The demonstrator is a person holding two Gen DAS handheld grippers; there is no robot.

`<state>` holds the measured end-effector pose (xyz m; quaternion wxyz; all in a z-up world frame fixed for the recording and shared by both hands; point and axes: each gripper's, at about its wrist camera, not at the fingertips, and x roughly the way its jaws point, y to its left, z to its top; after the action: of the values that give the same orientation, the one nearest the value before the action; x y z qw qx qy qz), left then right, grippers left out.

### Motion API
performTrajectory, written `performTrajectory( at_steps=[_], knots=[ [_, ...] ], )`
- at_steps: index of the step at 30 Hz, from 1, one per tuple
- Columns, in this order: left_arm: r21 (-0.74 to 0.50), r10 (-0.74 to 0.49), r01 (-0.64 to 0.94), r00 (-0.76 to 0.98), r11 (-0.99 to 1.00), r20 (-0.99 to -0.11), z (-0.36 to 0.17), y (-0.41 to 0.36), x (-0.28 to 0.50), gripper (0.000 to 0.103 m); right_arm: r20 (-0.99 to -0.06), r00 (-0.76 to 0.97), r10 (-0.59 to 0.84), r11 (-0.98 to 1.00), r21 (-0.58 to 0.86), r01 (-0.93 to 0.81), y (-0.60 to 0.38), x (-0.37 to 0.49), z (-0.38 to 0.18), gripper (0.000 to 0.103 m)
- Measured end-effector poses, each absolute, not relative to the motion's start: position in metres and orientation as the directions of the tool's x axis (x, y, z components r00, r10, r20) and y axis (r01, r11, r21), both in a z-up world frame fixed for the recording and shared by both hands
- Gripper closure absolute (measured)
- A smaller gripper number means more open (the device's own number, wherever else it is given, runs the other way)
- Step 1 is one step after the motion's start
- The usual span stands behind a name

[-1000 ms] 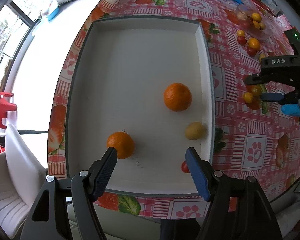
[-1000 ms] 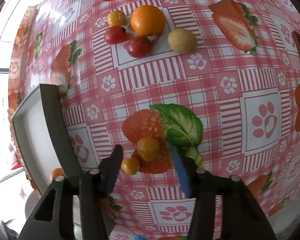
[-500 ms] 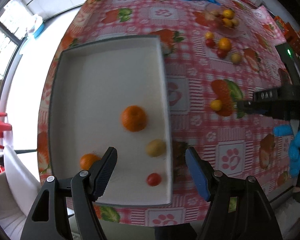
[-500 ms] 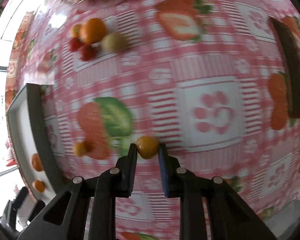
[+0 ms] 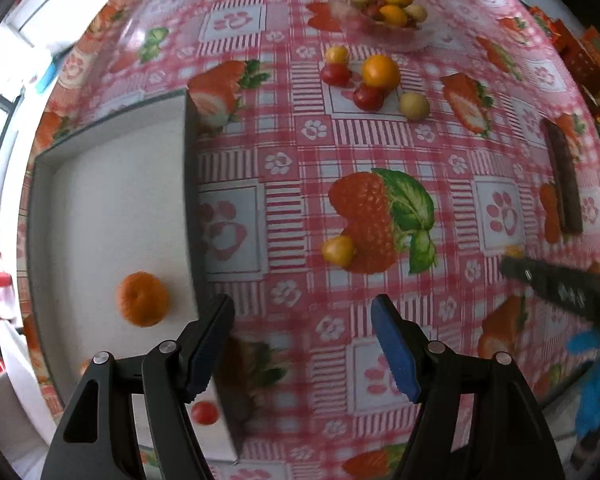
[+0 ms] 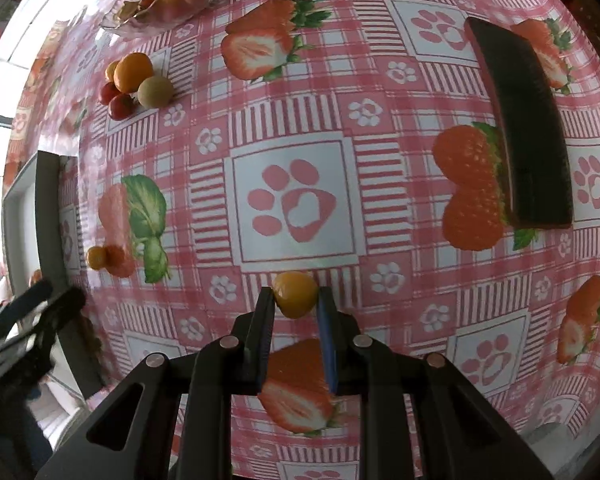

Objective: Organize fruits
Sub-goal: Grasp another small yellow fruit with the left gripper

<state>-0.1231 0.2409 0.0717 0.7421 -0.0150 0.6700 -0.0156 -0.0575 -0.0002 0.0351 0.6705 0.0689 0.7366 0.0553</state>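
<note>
The left gripper (image 5: pixel 302 344) hangs with its jaws wide apart and nothing between them, above the right wall of the white tray (image 5: pixel 191 184). Inside the tray lie an orange (image 5: pixel 142 299) and a cherry tomato (image 5: pixel 204 413). On the tablecloth (image 5: pixel 460 152), one yellow tomato (image 5: pixel 338 251) sits alone; far off, a glass bowl (image 5: pixel 380 30) holds fruits.

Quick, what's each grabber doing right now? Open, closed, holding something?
Left gripper: open, holding nothing, above the tablecloth beside the white tray.
Right gripper: closed on a small yellow-orange fruit.
</note>
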Motion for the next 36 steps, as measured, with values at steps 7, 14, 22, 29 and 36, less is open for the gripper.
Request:
performTrajectory(
  at_steps=[7,14,22,29,36],
  knots=[
    [-0.014,-0.011,-0.054,0.06,0.998,-0.998,0.041,0.231,-0.103,0.031,-0.978,-0.088,0.189,0.982,0.189,0.003,0.001,-0.059,0.035,0.08],
    [0.014,0.018,-0.08,0.055,0.997,-0.998,0.022,0.228,-0.1,0.018,-0.975,-0.094,0.204,0.979,0.204,0.006,0.001,-0.059,0.033,0.08],
    [-0.022,-0.019,-0.134,0.024,0.991,-1.0,0.009,0.234,-0.098,0.0,-0.974,-0.093,0.206,0.979,0.206,0.007,0.0,-0.059,0.032,0.08],
    [-0.017,-0.018,-0.152,-0.007,0.988,-1.0,0.009,0.234,-0.091,0.0,-0.974,-0.096,0.206,0.978,0.206,0.007,-0.002,-0.059,0.034,0.08],
    [-0.023,-0.017,-0.107,0.054,0.994,-0.998,0.021,0.22,-0.09,0.043,-0.972,-0.09,0.216,0.976,0.216,0.017,-0.003,-0.063,0.037,0.08]
  ],
)
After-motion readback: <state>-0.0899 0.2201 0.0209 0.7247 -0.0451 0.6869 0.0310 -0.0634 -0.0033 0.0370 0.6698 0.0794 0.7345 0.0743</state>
